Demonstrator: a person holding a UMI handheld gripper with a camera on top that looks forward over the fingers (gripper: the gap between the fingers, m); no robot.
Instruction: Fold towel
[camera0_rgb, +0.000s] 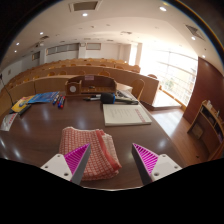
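A pink checked towel (92, 148) lies folded into a small rectangle on the dark brown table (150, 138), just ahead of my left finger, which overlaps its near left part. My gripper (111, 160) hovers above the table with its fingers wide apart. The magenta pads (147, 158) face each other with bare table between them. Nothing is held.
A white flat cloth or tray (126, 113) lies further back on the table. Blue and yellow items (38, 99) sit at the far left. A wooden counter (90, 84) runs behind the table, bright windows (180, 72) at right, wooden shelves (207, 125) at far right.
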